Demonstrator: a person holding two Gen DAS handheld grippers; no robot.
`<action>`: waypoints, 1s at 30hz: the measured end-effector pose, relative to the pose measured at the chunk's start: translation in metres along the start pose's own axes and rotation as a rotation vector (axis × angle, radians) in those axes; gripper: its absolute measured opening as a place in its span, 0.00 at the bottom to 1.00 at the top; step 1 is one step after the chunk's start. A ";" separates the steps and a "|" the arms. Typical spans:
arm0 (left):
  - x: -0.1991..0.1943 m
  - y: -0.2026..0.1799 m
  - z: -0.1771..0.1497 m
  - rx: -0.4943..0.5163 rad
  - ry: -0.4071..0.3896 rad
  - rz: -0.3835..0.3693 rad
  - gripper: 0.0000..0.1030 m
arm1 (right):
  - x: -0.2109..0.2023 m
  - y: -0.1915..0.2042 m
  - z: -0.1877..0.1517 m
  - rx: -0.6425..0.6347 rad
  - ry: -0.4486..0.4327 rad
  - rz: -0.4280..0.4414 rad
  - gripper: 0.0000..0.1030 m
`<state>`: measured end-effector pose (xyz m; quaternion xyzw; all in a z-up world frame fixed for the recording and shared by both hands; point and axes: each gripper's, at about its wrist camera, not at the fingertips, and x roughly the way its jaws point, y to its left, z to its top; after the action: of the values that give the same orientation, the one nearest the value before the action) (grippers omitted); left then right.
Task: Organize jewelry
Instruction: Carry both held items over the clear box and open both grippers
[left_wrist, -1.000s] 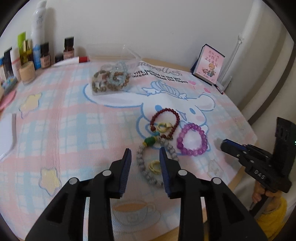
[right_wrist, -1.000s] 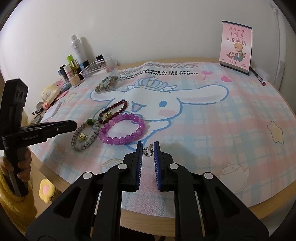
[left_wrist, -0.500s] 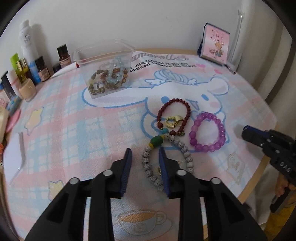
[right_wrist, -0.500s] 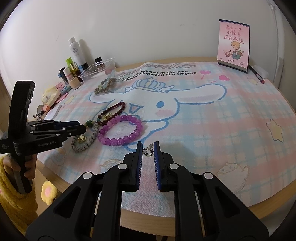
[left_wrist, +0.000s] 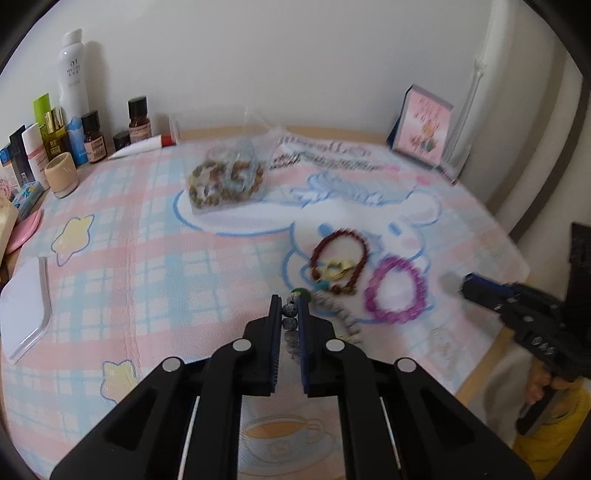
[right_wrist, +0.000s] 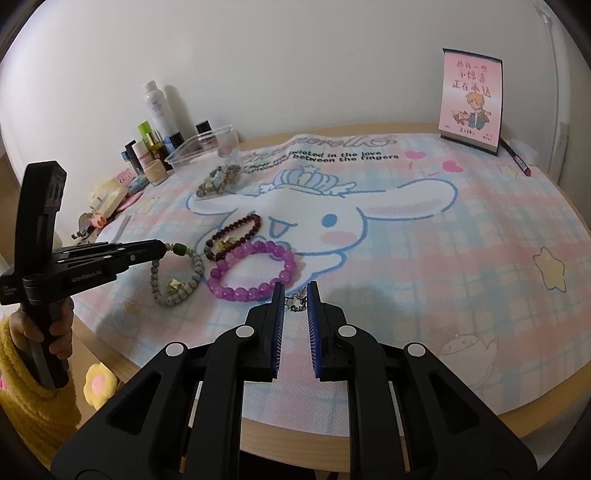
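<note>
**Grey bead bracelet pinched, clear box waiting at the back**

A round table against a plain white wall is covered by a pastel plaid mat (right_wrist: 424, 280) printed with a big white cartoon dog, so that dog's face is used as the landmark here. Just below its chin, three bracelets are clustered: a dark red bracelet (right_wrist: 236, 232), a purple bracelet (right_wrist: 255, 271) and a grey bead bracelet (right_wrist: 177, 280).

The grey bead bracelet is pinched near its green bead by the left gripper (left_wrist: 290, 314), jaws closed on the strand, with the rest of the loop seemingly lying on the mat. The right gripper (right_wrist: 296, 306) is parked below the purple bracelet, jaws slightly apart around a small silver charm (right_wrist: 297, 301) but not visibly clamped on it.

For the lift, a slow straight pull upward is probably best, so the dangling loop isn't snagged on the neighbouring red beads or its gold charm. The strand looks loose and swingy, so it should be let settle before being carried.

Above the dog's crown, toward the wall, a clear plastic box (right_wrist: 207, 147) is found, with several brown and pale bead bracelets already piled inside.
</note>
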<state>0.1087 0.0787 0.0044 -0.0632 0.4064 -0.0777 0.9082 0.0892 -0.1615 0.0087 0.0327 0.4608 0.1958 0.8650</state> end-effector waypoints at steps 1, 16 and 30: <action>-0.004 -0.002 0.001 0.001 -0.008 -0.013 0.08 | -0.001 0.002 0.001 -0.004 -0.003 0.002 0.11; -0.057 -0.013 0.020 0.037 -0.185 -0.162 0.08 | -0.001 0.035 0.029 -0.118 -0.054 0.022 0.11; -0.069 0.013 0.053 0.022 -0.280 -0.145 0.08 | 0.012 0.073 0.087 -0.237 -0.131 0.055 0.11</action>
<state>0.1041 0.1074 0.0873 -0.0927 0.2692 -0.1381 0.9486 0.1428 -0.0793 0.0667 -0.0444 0.3760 0.2698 0.8853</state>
